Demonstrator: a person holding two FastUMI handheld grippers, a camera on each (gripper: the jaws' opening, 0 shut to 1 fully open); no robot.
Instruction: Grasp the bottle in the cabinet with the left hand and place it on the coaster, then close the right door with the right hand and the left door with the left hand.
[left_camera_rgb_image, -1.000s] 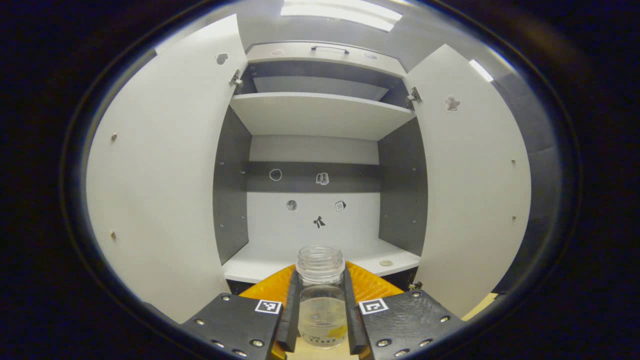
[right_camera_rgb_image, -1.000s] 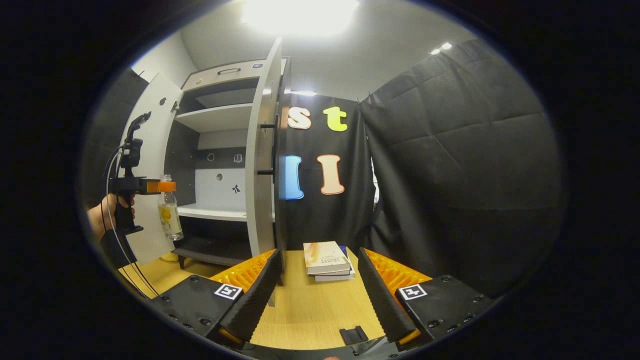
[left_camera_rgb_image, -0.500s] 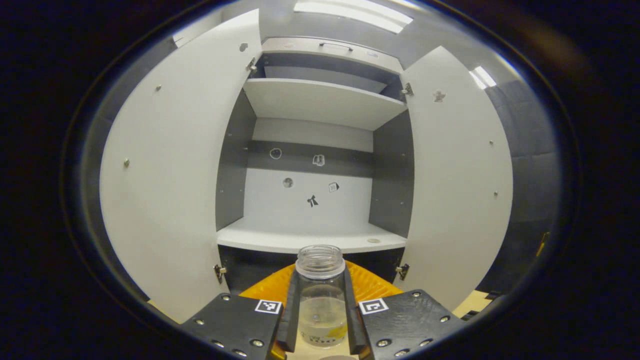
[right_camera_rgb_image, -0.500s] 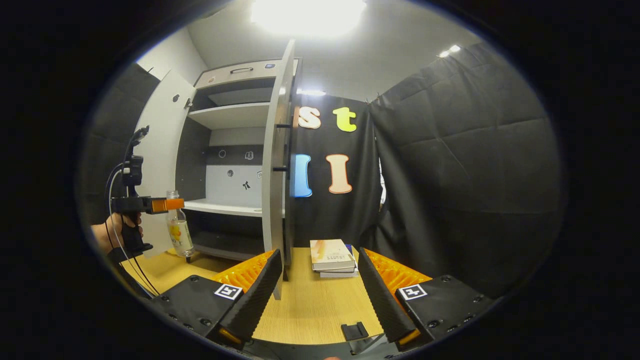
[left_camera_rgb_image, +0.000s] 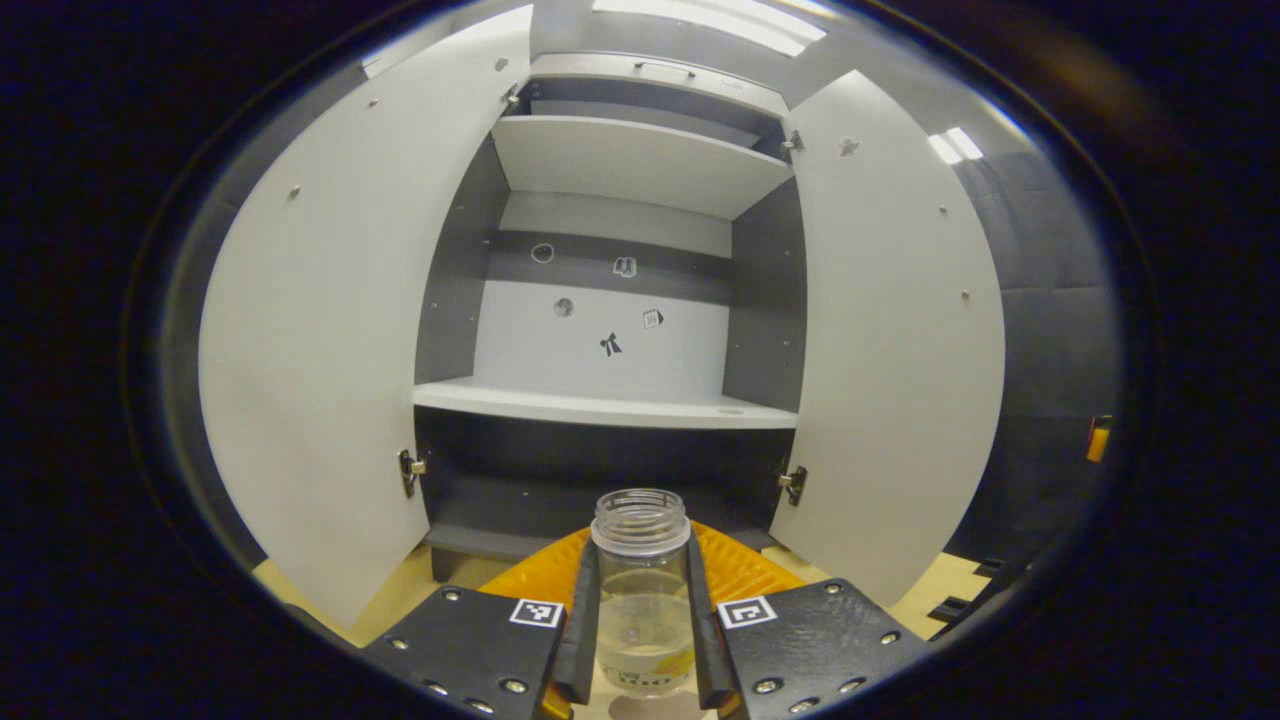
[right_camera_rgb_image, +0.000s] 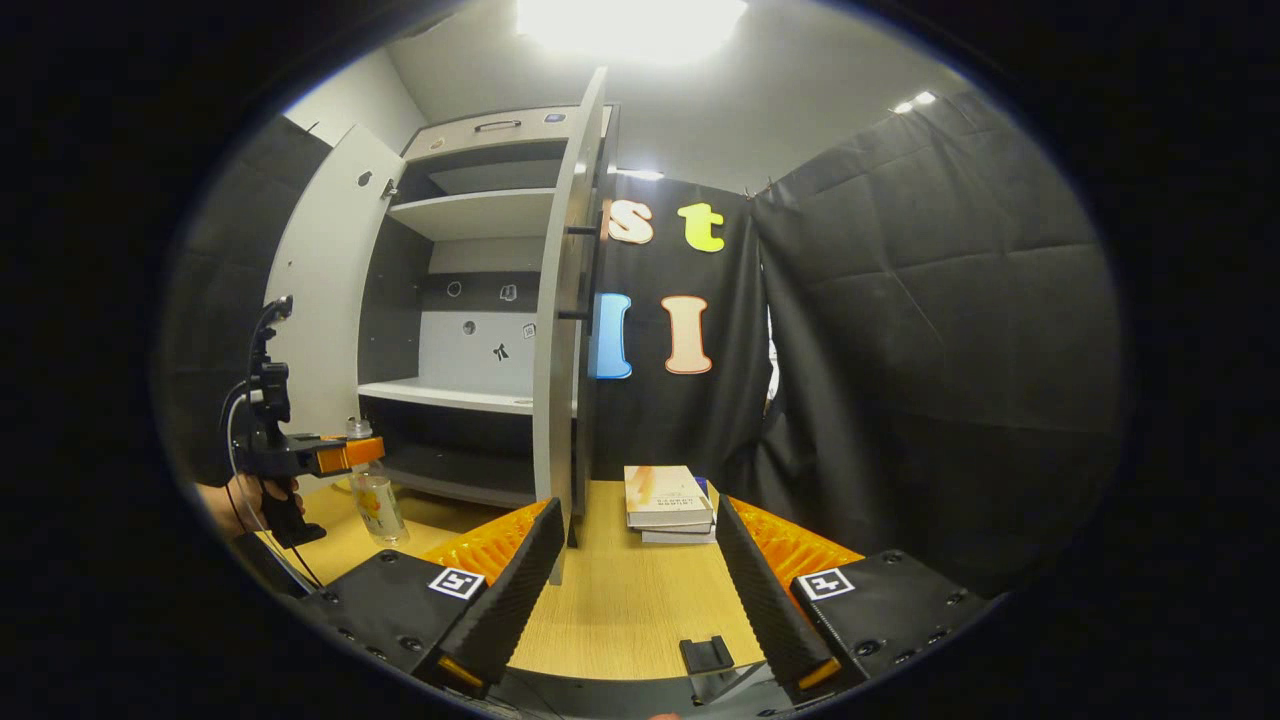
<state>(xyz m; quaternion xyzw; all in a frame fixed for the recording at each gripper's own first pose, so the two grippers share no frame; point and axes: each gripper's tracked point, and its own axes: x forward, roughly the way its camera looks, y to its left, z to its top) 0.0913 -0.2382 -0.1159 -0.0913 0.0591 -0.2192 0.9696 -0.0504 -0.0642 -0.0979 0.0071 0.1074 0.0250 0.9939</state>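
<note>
Left gripper (left_camera_rgb_image: 641, 640) clamped on bottle (left_camera_rgb_image: 643, 590) before open cabinet (left_camera_rgb_image: 610, 405); right gripper (right_camera_rgb_image: 630, 590) agape, books (right_camera_rgb_image: 667, 500) beyond.

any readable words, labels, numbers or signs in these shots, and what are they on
None can be read as text.
Bottle label: yellow print, too blurred to read.
Top book cover: lines of print, too small to read.
Cabinet back wall stickers: small pictures, no legible words.
Left tongs and right tongs: square coded markers, not words.
</note>
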